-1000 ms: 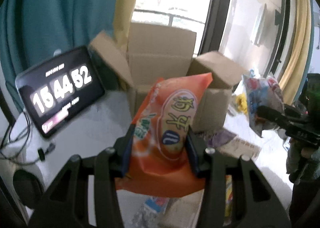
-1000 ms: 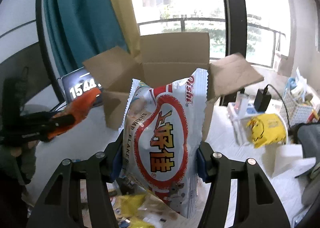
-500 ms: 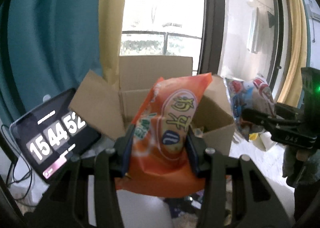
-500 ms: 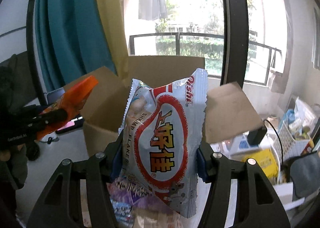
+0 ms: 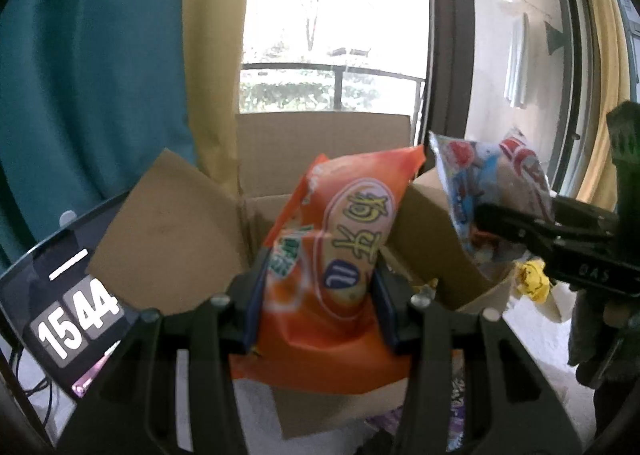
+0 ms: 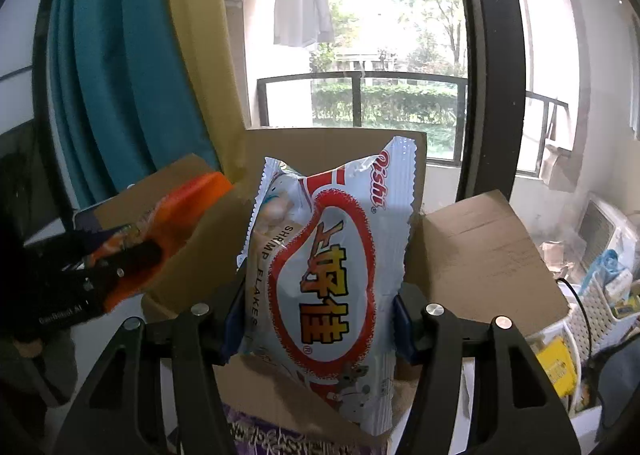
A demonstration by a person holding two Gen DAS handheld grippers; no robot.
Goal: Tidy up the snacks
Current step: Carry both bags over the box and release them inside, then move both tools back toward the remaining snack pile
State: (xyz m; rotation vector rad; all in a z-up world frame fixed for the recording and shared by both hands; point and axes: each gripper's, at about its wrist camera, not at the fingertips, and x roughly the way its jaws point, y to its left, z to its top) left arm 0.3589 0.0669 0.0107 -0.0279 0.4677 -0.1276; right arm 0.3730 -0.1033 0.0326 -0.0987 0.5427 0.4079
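Observation:
My left gripper (image 5: 318, 309) is shut on an orange snack bag (image 5: 340, 255), held upright just in front of an open cardboard box (image 5: 320, 159). My right gripper (image 6: 316, 321) is shut on a white shrimp flakes bag (image 6: 328, 263), also upright before the same box (image 6: 480, 247). In the left wrist view the right gripper (image 5: 532, 231) with its white bag (image 5: 488, 191) hangs over the box's right side. In the right wrist view the left gripper (image 6: 100, 267) with the orange bag (image 6: 180, 211) is at the box's left flap.
A tablet showing a clock (image 5: 60, 307) leans left of the box. Teal and yellow curtains (image 5: 100, 75) and a window stand behind it. A purple packet (image 6: 272, 435) lies under the right gripper. A white basket (image 6: 600, 295) and yellow package (image 6: 556, 363) sit right.
Both grippers with their bags have moved closer to the box and slightly higher. The box now fills more of each view, and the table items have dropped out of sight.

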